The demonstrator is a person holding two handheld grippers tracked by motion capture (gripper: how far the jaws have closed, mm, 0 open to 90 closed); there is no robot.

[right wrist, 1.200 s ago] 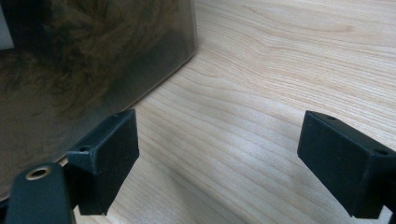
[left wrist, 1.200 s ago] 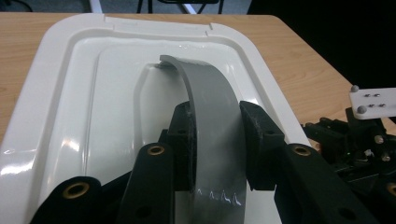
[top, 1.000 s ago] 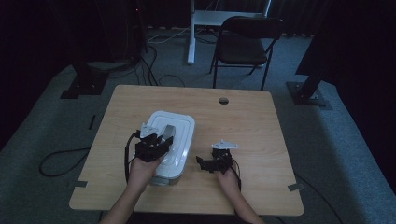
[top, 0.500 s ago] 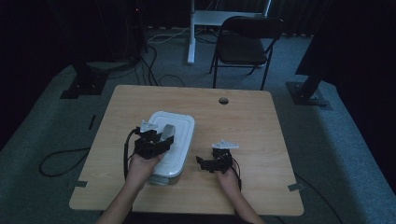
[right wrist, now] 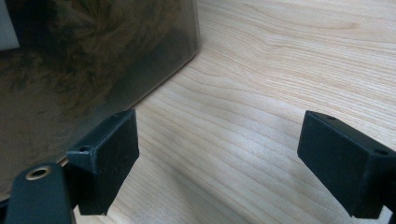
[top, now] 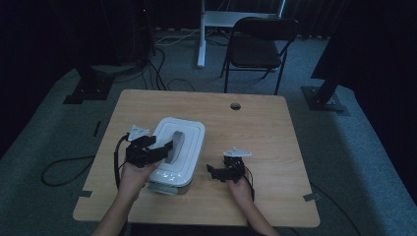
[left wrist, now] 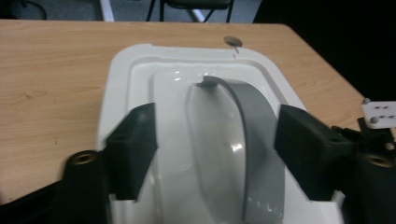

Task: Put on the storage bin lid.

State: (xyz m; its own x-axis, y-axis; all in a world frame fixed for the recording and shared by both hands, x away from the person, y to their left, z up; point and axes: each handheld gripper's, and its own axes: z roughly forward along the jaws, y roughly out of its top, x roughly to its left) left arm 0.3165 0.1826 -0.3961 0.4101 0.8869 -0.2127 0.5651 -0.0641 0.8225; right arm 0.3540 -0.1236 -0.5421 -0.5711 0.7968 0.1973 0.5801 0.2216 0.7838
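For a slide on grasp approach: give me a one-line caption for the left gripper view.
Open left tongs straddle the grey arched handle of a white plastic box lid on a wooden table.

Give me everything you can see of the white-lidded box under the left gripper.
The box sits flat on the wooden table, left of centre, its long side running away from the person. Its white lid looks like glossy plastic, with rounded corners, a stepped rim and a grey arched handle along the middle. The side wall is see-through and shows something brown and furry inside. The left gripper hovers open, jaws either side of the handle; contact cannot be told.
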